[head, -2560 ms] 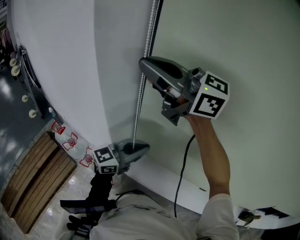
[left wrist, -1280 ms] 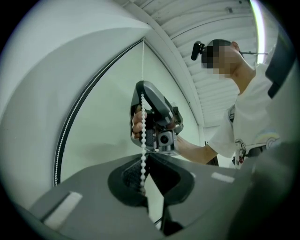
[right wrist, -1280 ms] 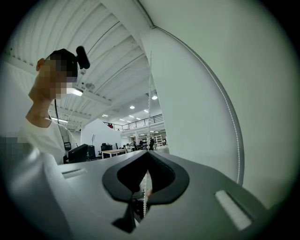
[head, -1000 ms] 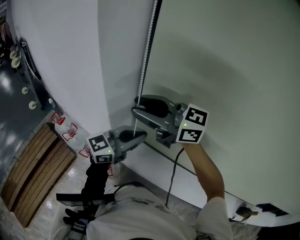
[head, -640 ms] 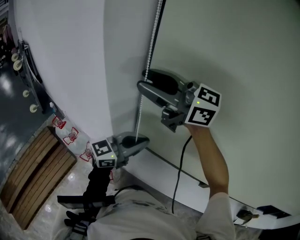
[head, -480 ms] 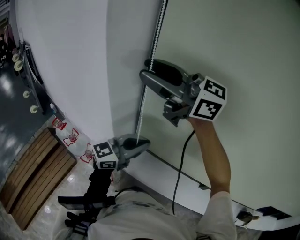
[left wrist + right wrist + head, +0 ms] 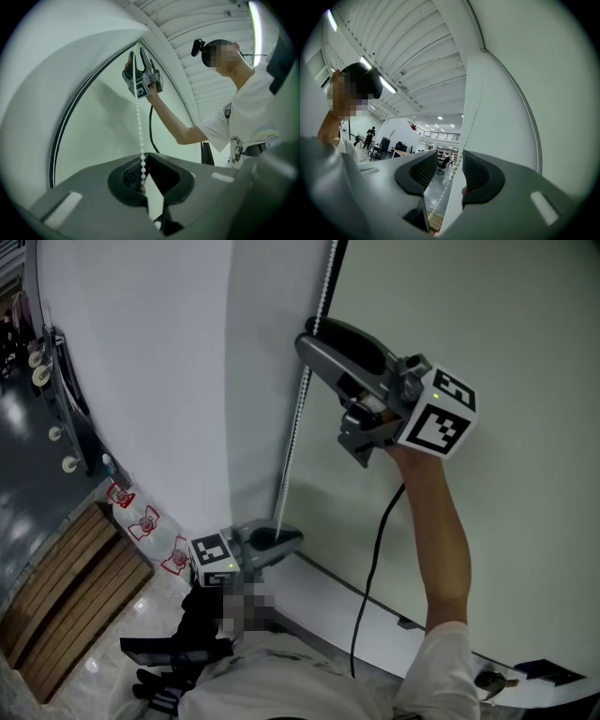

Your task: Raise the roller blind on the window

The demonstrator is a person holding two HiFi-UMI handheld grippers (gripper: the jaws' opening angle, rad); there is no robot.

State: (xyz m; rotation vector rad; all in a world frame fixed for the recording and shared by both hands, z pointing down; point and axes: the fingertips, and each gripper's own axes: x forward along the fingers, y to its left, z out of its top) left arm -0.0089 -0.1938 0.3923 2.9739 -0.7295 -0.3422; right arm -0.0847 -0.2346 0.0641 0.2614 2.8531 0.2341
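A white bead chain [image 7: 296, 423] hangs beside the pale green roller blind [image 7: 506, 324]. My left gripper [image 7: 291, 538] sits low and is shut on the chain, which runs taut into its jaws [image 7: 142, 172]. My right gripper [image 7: 308, 334] is high up the chain. Its jaws stand open, with the chain [image 7: 464, 136] passing between the pads close to the right one. They have just been closing a little, and neither pad presses on the beads. From the left gripper view, the right gripper [image 7: 136, 60] straddles the chain [image 7: 138, 117] far above. The loop's second strand [image 7: 529, 117] runs along the blind.
A white wall [image 7: 141, 362] lies left of the chain. A black cable [image 7: 370, 559] hangs from the right gripper along the blind. A wooden slatted panel [image 7: 66, 606] and red-and-white items [image 7: 141, 521] lie on the floor below. Knobs [image 7: 47, 371] line the far left.
The right gripper has risen along the chain, from near the left gripper to high above it. The left gripper has stayed low on the chain.
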